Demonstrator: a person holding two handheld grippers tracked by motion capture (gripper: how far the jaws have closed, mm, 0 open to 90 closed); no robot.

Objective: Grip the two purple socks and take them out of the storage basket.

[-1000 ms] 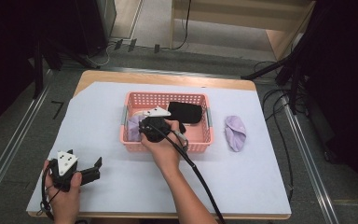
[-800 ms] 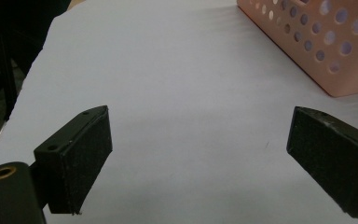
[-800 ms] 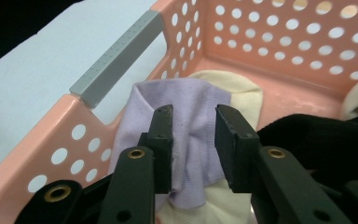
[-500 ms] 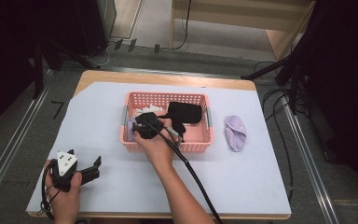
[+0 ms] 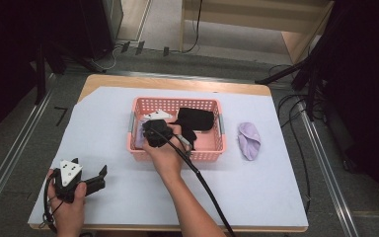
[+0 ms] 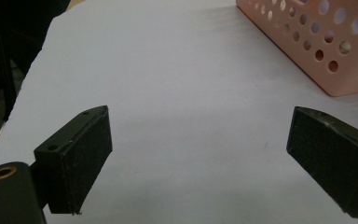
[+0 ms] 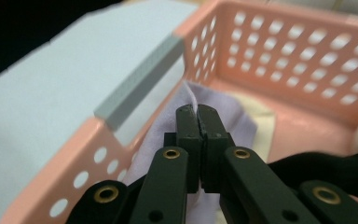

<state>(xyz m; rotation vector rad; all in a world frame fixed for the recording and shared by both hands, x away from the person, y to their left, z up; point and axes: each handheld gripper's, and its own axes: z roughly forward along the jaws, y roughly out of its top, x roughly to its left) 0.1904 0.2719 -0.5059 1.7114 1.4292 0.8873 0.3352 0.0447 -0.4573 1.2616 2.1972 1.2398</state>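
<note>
I am reaching my right claw (image 7: 198, 112) into the left end of the pink basket (image 5: 216, 146), and its jaws have just been closing, pressed together on a fold of the lilac cloth (image 7: 165, 140) lying against the basket's left wall, just under the grey handle strip (image 7: 140, 84). A black cloth (image 5: 193, 120) is lying in the basket's right half, crowding my wrist on that side. A second lilac cloth (image 5: 249, 139) is resting on the tabletop (image 5: 103, 113) past the basket's right edge, near the right edge of the tabletop. My left claw (image 6: 198, 161) is sitting at the front left corner of the tabletop, jaws spread wide over bare white surface, with open room between it and the basket's near corner
</note>
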